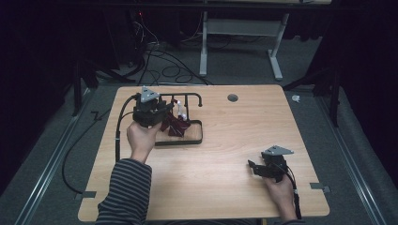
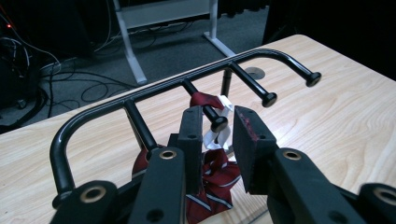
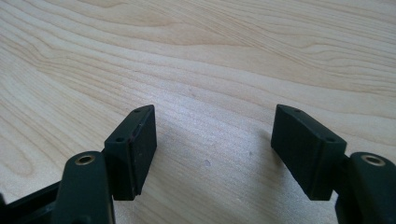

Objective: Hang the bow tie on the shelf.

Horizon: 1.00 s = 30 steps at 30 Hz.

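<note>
A black rack (image 2: 187,77) with several knobbed pegs stands on the wooden table (image 1: 225,140) at the back left. A dark red striped tie (image 2: 212,179) with a white label hangs from one peg and bunches on the rack's base (image 1: 199,133). My left gripper (image 2: 218,114) is at that peg; its jaws stand apart on either side of the peg's knob and the tie, and the pads do not press on the cloth. My right gripper (image 1: 253,166) rests low near the table's front right, open (image 3: 215,116) over bare wood with nothing between its fingers.
A round cable hole (image 1: 232,98) sits in the table's far edge. Behind the table stand a white desk frame (image 1: 204,47) and loose cables on the floor. A person's striped sleeve (image 1: 126,192) comes in from the bottom left.
</note>
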### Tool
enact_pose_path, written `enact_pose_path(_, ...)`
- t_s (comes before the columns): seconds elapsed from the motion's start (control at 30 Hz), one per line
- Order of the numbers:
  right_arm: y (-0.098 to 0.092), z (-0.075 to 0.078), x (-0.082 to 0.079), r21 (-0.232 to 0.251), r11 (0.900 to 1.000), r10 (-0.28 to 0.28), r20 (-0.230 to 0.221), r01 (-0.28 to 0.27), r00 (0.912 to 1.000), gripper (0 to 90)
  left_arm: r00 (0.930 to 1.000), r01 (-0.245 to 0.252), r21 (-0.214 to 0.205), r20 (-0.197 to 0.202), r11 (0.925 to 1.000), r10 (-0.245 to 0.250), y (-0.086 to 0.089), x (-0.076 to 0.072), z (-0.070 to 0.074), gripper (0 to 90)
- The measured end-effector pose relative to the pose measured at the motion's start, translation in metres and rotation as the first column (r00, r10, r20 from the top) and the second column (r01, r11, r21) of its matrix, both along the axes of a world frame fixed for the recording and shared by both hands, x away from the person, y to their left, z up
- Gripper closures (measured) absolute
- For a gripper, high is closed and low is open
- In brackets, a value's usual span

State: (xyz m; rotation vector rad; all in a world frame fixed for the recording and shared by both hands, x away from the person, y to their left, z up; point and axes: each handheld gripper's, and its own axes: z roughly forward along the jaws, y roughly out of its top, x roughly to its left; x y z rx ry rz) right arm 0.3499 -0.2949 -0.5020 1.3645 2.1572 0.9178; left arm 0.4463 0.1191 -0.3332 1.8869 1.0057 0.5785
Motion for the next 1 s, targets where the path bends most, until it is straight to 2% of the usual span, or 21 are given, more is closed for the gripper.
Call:
enact_pose_path(0.2,0.000,0.000,0.000,0.000,1.0000,0.000,0.000,0.000,1.0000,32.6,0.9998,0.017,0.003,-0.007,0.9999,-0.017,0.004,-0.007,-0.001,71.8)
enact_pose_path(0.67,0.001,0.000,0.000,-0.002,1.0000,-0.002,0.001,0.002,1.0000,32.6,0.9997,0.024,-0.032,-0.010,0.9992,-0.024,0.017,-0.019,-0.003,71.1)
enact_pose_path(1.0,0.001,0.000,0.000,-0.002,1.0000,-0.002,0.001,0.002,1.0000,32.6,0.9994,0.034,-0.033,-0.007,0.9989,-0.034,0.021,-0.027,-0.002,70.4)
